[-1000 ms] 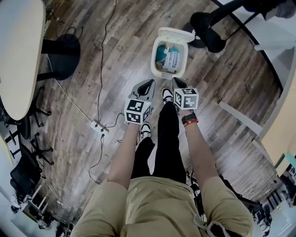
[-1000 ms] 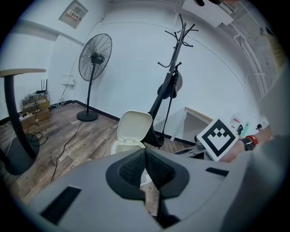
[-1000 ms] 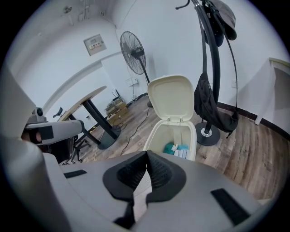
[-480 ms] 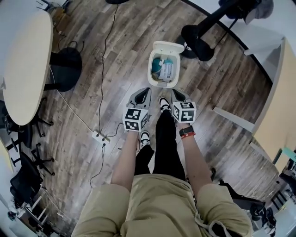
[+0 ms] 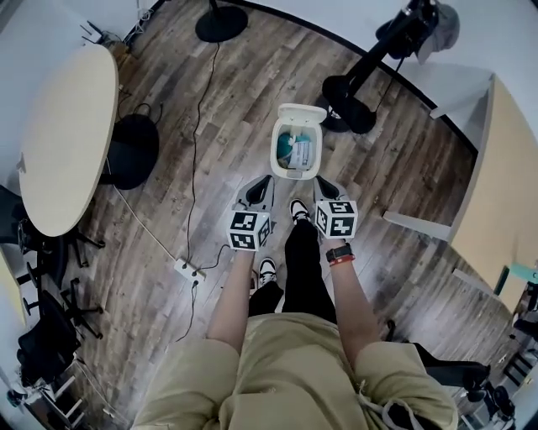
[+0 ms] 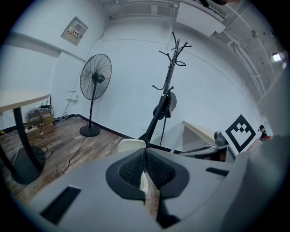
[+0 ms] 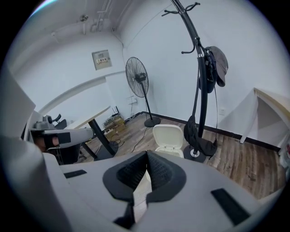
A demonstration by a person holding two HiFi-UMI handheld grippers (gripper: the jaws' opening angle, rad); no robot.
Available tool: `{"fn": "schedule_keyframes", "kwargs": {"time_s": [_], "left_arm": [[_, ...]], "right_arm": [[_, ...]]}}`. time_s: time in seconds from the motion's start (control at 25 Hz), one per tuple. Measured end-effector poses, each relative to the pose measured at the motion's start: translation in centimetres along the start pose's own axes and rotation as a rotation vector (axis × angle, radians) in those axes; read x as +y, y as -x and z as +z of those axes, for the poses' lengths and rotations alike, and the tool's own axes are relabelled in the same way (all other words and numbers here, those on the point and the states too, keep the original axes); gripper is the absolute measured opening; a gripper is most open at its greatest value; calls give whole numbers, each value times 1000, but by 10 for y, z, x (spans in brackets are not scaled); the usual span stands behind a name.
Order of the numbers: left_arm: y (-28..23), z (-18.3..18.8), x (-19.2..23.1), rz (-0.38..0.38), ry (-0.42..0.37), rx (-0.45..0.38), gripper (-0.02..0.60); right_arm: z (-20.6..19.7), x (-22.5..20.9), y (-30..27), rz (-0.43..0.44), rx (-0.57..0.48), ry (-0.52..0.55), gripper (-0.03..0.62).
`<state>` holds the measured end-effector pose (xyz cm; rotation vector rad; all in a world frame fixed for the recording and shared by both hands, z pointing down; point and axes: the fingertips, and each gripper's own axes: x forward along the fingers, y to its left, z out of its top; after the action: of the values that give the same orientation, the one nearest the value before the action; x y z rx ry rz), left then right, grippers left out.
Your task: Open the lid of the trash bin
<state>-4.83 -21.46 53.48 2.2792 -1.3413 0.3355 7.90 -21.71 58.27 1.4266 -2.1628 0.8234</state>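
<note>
A small white trash bin [image 5: 284, 170] stands on the wood floor with its lid [image 5: 301, 114] tipped up and back, and rubbish shows inside. Both grippers hover side by side just short of the bin, above the person's shoes. The left gripper [image 5: 261, 185] is shut with nothing in it, and so is the right gripper [image 5: 324, 184]. In the left gripper view the jaws [image 6: 145, 150] meet in front of the white lid [image 6: 130, 145]. The right gripper view has the closed jaws [image 7: 147, 155] below the upright lid [image 7: 168, 135].
A coat stand [image 5: 350, 91] with a black base stands just behind the bin. A fan base [image 5: 221, 25] is farther back. A rounded table [image 5: 63, 134] fills the left, and a cable runs to a power strip [image 5: 189, 270]. A pale desk [image 5: 498, 193] is at the right.
The head view has drawn back, so the bin looks smaller and farther off. Both grippers stay shut and level near the bin. The lid stays up.
</note>
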Motion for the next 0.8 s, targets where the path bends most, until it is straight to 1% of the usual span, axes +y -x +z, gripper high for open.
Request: {"fn": "schedule_keyframes", "kwargs": {"time_s": [0.28, 0.8], "left_arm": [[48, 36, -13, 6, -32, -40, 21], [130, 101, -52, -3, -97, -135, 21]], "right_arm": [[39, 23, 62, -34, -96, 16, 15], [98, 67, 175, -59, -277, 54, 15]]}}
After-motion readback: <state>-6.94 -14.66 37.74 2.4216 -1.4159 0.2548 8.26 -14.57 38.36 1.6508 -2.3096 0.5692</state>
